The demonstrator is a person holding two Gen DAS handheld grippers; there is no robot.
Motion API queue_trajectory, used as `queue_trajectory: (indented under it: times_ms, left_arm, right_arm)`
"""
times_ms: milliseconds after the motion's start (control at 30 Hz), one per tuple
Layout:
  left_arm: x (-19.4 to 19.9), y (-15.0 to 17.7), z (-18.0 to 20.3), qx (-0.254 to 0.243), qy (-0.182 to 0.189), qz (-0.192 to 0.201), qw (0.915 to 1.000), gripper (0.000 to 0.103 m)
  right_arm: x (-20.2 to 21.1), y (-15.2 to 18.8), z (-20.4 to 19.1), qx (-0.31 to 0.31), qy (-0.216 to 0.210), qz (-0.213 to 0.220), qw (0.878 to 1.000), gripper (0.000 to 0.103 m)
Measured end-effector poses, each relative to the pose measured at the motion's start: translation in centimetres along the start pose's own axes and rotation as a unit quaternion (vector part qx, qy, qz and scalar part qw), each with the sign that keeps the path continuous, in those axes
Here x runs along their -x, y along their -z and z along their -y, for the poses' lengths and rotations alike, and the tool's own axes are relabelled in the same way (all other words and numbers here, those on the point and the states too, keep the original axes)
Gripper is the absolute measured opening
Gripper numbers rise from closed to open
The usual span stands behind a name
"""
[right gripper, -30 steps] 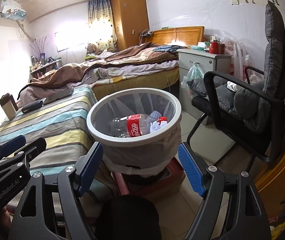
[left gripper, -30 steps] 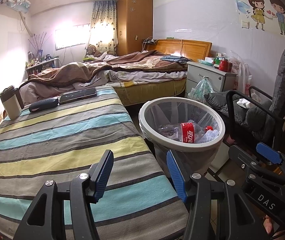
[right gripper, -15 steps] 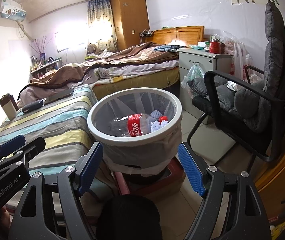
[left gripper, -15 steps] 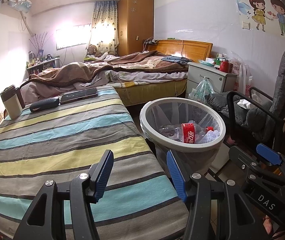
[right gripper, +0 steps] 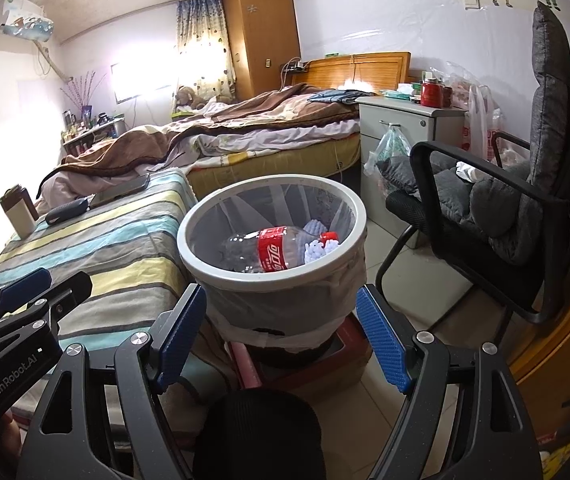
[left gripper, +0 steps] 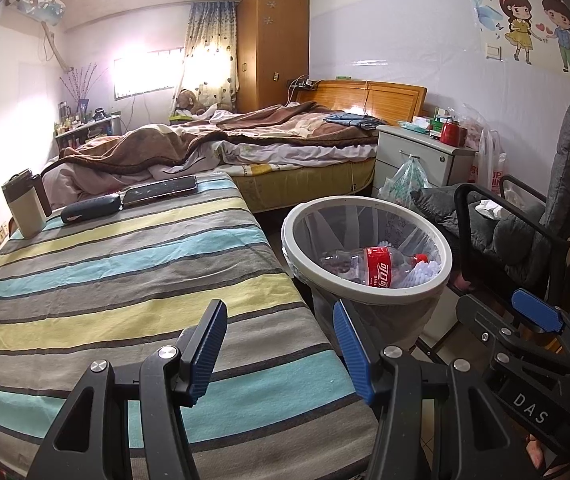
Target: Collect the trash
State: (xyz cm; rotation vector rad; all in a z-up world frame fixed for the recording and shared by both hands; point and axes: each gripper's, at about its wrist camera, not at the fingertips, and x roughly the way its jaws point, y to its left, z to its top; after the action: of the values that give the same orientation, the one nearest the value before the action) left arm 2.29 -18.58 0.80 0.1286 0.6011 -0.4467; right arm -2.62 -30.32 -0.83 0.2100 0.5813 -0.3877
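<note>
Left wrist view: left gripper (left gripper: 279,350) released, nothing between jaws, above striped tablecloth (left gripper: 125,280). Plastic bottle (left gripper: 369,266) lies in lined trash bin (left gripper: 443,280) beside table.

Right wrist view: right gripper (right gripper: 281,340) released, empty, facing bin (right gripper: 193,248); bottle (right gripper: 269,250) inside with white crumpled trash (right gripper: 319,248).

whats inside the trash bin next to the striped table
Inside the trash bin lies a clear plastic bottle on its side, with a red label and red cap, beside some white crumpled stuff. A liner covers the walls; whatever lies under the bottle is hidden.
</note>
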Motion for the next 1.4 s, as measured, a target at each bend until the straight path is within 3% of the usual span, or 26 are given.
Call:
queue_trajectory:
  times_ms: [1400]
  left_arm:
    - [0.04, 0.16, -0.18, 0.003, 0.005, -0.004, 1.0000, 0.055]
  right_arm:
    - [-0.01, -0.04, -0.23, 0.000, -0.002, 0.000, 1.000, 0.078]
